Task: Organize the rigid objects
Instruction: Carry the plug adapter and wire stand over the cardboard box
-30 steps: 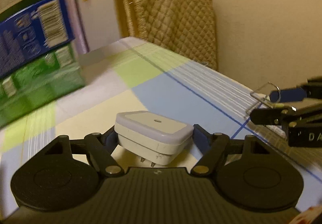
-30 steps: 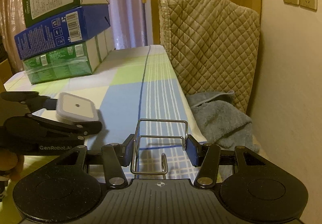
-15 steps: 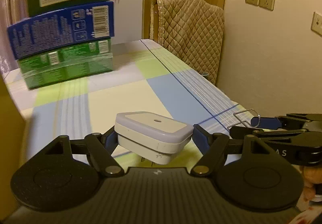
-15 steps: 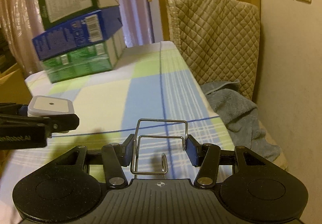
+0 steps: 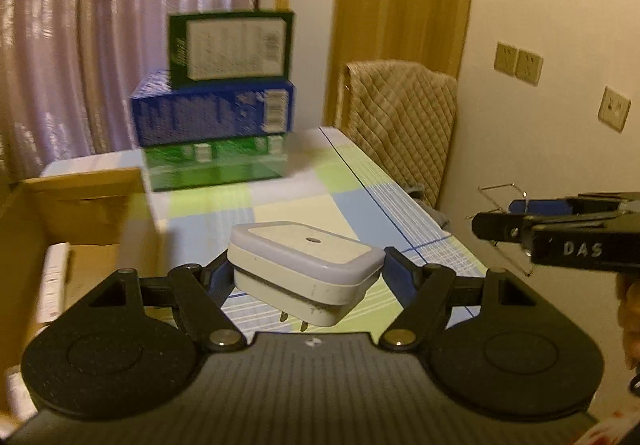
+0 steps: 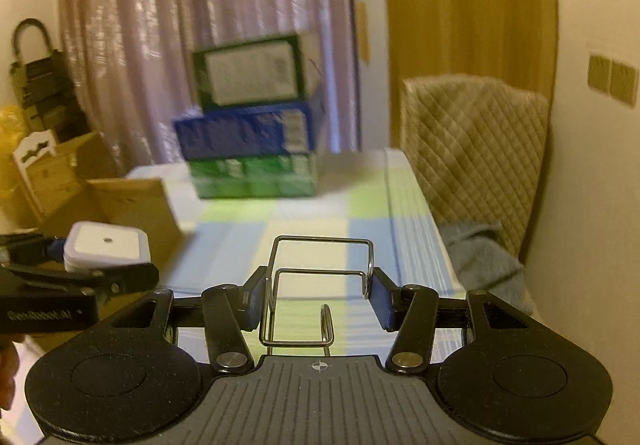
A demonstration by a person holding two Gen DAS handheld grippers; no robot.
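Observation:
My left gripper [image 5: 306, 279] is shut on a white plug-in night light [image 5: 300, 265], held tilted above the checked tablecloth, its two prongs pointing down. It also shows at the left of the right wrist view [image 6: 106, 247]. My right gripper [image 6: 318, 299] is shut on a bent wire hook [image 6: 320, 277], held above the table near its right edge. The wire hook also shows at the right of the left wrist view [image 5: 500, 201]. An open cardboard box [image 5: 76, 229] stands to the left of the table.
A stack of three boxes, green [image 5: 216, 161], blue [image 5: 212, 113] and dark green [image 5: 230, 45], stands at the table's far end. A quilted chair back [image 6: 472, 137] and a grey towel [image 6: 480, 257] lie to the right, by the wall. Curtains hang behind.
Both grippers have swung left and risen with their objects still held. The stacked boxes now sit at centre, and the cardboard box has come into view at the left.

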